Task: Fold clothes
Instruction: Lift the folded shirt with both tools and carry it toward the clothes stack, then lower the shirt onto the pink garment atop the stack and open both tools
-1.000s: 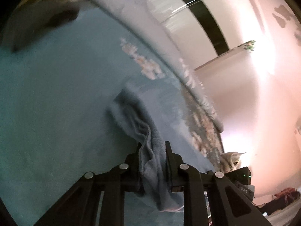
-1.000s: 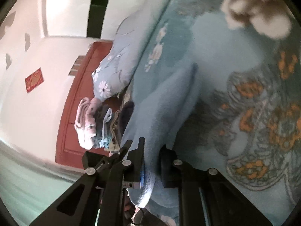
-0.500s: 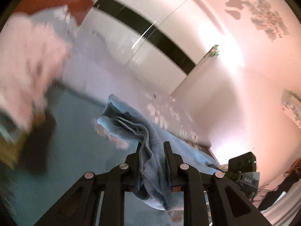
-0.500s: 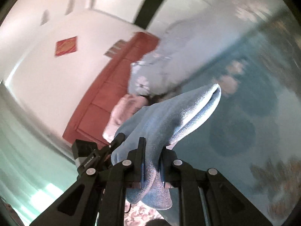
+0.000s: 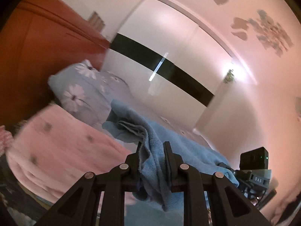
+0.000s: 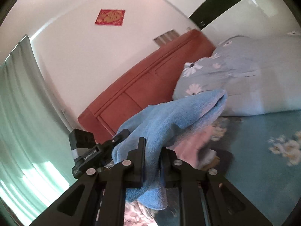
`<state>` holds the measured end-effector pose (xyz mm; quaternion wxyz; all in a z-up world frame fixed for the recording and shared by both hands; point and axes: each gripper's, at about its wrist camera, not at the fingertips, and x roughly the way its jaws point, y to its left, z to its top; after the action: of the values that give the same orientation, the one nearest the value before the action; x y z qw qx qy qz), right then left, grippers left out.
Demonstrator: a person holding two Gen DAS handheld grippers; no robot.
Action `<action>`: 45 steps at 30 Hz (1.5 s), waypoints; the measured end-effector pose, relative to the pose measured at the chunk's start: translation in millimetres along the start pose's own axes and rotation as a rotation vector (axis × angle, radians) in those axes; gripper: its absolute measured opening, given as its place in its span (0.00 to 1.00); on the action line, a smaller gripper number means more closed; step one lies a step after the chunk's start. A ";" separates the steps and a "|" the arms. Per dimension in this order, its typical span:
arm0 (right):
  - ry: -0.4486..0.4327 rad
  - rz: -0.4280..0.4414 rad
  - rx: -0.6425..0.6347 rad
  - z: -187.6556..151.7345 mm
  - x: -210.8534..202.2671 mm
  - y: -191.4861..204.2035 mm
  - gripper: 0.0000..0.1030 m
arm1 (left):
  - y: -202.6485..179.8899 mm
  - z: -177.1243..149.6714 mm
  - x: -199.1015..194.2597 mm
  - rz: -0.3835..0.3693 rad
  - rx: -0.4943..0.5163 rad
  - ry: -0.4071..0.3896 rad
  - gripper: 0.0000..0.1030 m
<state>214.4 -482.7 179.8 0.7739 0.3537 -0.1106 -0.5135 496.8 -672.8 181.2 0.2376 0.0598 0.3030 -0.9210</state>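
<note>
Both tongs are clamped on the same blue towel (image 5: pixel 150 150), which is held up off the bed (image 6: pixel 263 131). The left tongs (image 5: pixel 152 145) pinch a bunched edge; the right tongs (image 6: pixel 152 143) grip the other end, folded double. A pink garment (image 5: pixel 62 143) and a floral pillow (image 6: pixel 235 79) sit just behind, against the red headboard (image 6: pixel 141 86).

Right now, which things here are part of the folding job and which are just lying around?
In the job: blue towel, clamped by the left gripper and right gripper; pink cloth, likely laundry too.

Lying about: pillow, headboard, curtain, red wall sign.
</note>
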 end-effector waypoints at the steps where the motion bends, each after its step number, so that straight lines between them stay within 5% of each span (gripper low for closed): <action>1: 0.012 0.009 -0.001 6.0 19.2 1.7 0.13 | 10.7 8.1 -0.5 0.014 -0.005 -0.004 0.20; 6: 0.034 0.028 -0.030 22.1 91.0 6.0 0.13 | 62.8 43.6 1.0 0.089 0.015 -0.028 0.20; 10: 0.037 0.027 -0.050 18.8 134.0 -0.8 0.13 | 110.5 55.3 7.7 0.074 -0.050 -0.047 0.20; 22: 0.177 -0.047 -0.005 -58.8 191.0 -58.7 0.13 | 199.0 5.1 31.9 0.160 -0.144 0.065 0.20; 33: 0.208 -0.111 -0.025 -58.2 193.4 -51.6 0.16 | 177.2 6.0 14.2 0.216 -0.118 0.077 0.25; 37: 0.208 -0.147 -0.065 -49.5 177.0 -45.7 0.33 | 157.7 14.8 4.0 0.237 -0.063 0.051 0.46; 45: 0.132 -0.238 -0.193 -9.5 147.6 -26.5 0.42 | 120.5 31.2 1.2 0.267 0.041 0.035 0.54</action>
<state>266.6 -613.3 127.1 0.7435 0.3213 0.0328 -0.5855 553.9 -776.3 142.3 0.3513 0.1202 0.2776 -0.8860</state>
